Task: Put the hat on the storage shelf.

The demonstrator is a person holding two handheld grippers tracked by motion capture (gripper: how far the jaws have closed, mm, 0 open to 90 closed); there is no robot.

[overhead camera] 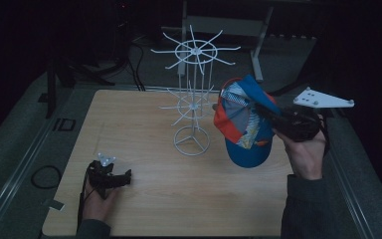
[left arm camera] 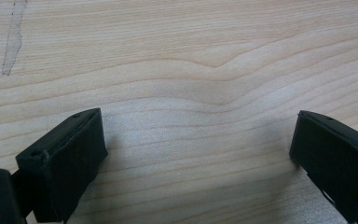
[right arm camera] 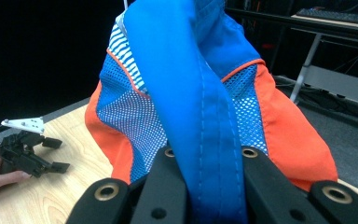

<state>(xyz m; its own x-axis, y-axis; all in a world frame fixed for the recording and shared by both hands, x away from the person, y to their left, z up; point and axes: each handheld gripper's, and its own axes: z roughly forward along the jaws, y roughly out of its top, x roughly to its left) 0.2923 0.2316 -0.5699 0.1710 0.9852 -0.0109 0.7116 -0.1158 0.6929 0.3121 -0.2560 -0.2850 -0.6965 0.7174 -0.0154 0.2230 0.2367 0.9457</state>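
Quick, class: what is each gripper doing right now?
Left gripper: open, holding nothing, over the table.
Right gripper: closed on the cap.

High view overhead, facing forward; gripper views close, sharing table [overhead camera: 149, 199] and cap [right arm camera: 200, 93]

Dim room, dark walls. Light wood-grain desk [overhead camera: 144, 199] on grey floor [overhead camera: 15, 149]; cables [overhead camera: 134, 59] trail behind it, metal-legged table [overhead camera: 258, 30] at back.
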